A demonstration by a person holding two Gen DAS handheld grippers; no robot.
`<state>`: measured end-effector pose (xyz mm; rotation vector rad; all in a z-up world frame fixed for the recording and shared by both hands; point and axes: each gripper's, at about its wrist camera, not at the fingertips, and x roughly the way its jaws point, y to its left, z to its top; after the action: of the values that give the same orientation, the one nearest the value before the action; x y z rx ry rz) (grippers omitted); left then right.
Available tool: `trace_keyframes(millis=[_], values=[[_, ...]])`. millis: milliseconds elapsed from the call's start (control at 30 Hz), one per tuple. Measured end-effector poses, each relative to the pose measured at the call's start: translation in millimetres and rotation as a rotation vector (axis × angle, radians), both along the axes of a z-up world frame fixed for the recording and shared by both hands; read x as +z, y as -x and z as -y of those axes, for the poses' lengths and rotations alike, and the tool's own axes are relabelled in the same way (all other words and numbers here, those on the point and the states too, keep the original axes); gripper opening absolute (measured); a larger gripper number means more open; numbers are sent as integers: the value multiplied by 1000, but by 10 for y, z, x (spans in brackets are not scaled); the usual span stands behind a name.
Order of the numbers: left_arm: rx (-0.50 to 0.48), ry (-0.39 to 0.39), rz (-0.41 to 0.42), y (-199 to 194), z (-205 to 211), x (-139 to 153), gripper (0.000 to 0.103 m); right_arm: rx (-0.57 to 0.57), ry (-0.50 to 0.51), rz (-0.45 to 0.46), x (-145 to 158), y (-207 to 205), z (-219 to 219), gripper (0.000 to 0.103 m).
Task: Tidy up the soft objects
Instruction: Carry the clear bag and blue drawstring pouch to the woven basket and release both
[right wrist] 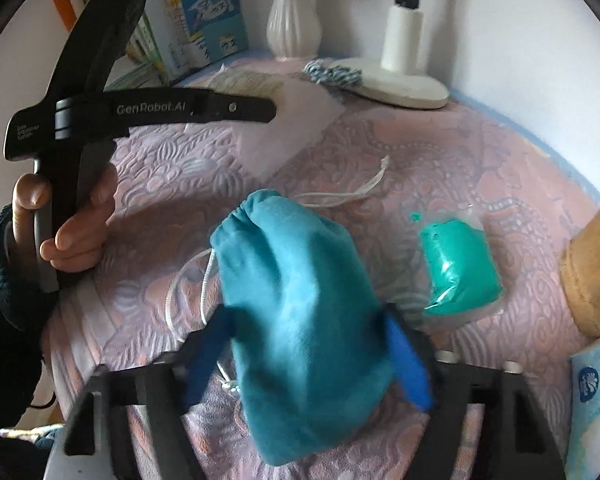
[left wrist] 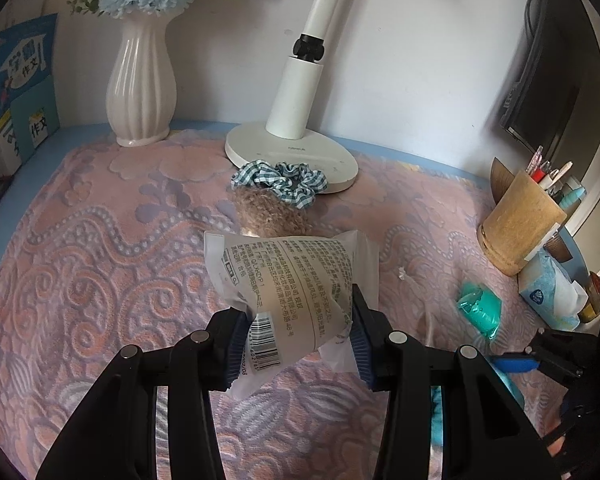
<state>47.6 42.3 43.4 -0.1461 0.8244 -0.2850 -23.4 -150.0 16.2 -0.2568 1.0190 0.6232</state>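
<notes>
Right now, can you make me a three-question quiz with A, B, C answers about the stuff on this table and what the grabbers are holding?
1. Where is the checked scrunchie?
A. inside the pen cup
B. on the edge of the lamp base
C. on the books

2. What colour is the drawstring pouch?
A. red
B. yellow
C. teal blue

3. What is the left gripper doing?
A. open over bare cloth
B. shut on the white packet
C. holding the vase

Answers:
1 B, the scrunchie overlaps the front rim of the white lamp base.
2 C, the pouch between the right gripper's fingers is teal blue, with a white cord.
3 B, both fingers press the sides of the white printed packet, near its barcode.
</notes>
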Motion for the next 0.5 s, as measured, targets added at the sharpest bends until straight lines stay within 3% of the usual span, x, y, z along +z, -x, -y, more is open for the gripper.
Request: trace_keyframes(millis=[100,167,300,400,500], values=[[-9,-27,26,46,58,34,42,-9,-9,21,57,91,24,23],[-7,-58,39,79,110,74,42,-40,10,28,87,146,44,15],[-55,-5,28,97,233,312,42,-94,-28,54,314,180,208,14],[-85,-73,127,146,485,693,42,-139,-74,100,586,157,375,14],[-133,-93,211,143,789,1029,42,-214,-99,122,812,98,564,14]])
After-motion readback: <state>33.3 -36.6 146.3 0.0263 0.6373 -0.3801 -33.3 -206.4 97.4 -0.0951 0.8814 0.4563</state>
